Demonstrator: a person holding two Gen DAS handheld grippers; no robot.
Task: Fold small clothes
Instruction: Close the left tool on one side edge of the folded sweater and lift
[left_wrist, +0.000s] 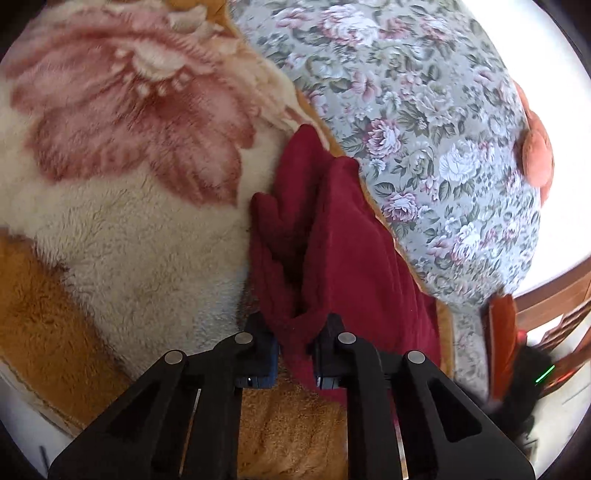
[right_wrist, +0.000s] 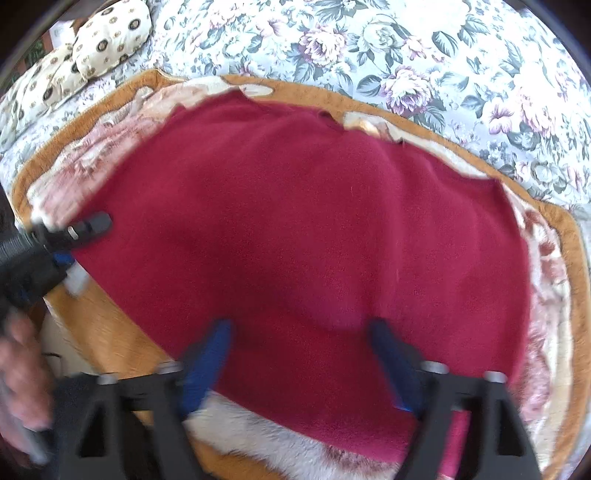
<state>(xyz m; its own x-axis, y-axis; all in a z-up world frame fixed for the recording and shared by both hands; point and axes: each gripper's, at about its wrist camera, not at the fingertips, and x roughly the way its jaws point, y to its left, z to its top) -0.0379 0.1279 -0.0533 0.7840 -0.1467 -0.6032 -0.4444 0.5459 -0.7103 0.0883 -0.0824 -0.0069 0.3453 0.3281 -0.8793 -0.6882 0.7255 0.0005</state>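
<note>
The cloth (right_wrist: 295, 236), one dark red fleece piece, lies spread on my blanket (right_wrist: 569, 266), and its near edge is bunched between the fingers of my left gripper (left_wrist: 295, 343), which pinches that fold tight. From the left wrist view the cloth (left_wrist: 332, 240) rises away from the jaws in two ridges toward the floral bedspread (left_wrist: 424, 110). My right gripper (right_wrist: 301, 354) hovers over the cloth's near side with its two blue-padded fingers (right_wrist: 207, 362) spread wide, nothing between them. In the right wrist view I count one cloth, one blanket, one bedspread (right_wrist: 406, 44) and two spotted pillows (right_wrist: 107, 37) at the far left; my left gripper (right_wrist: 88, 227) shows there at the cloth's left edge, with my hand (right_wrist: 22, 373) below it, blurred. The cloth's far edge stops just short of the blanket's orange border, leaving a narrow strip of blanket all round it. An orange cushion (left_wrist: 535, 155) sits at the bedspread's right edge.
</note>
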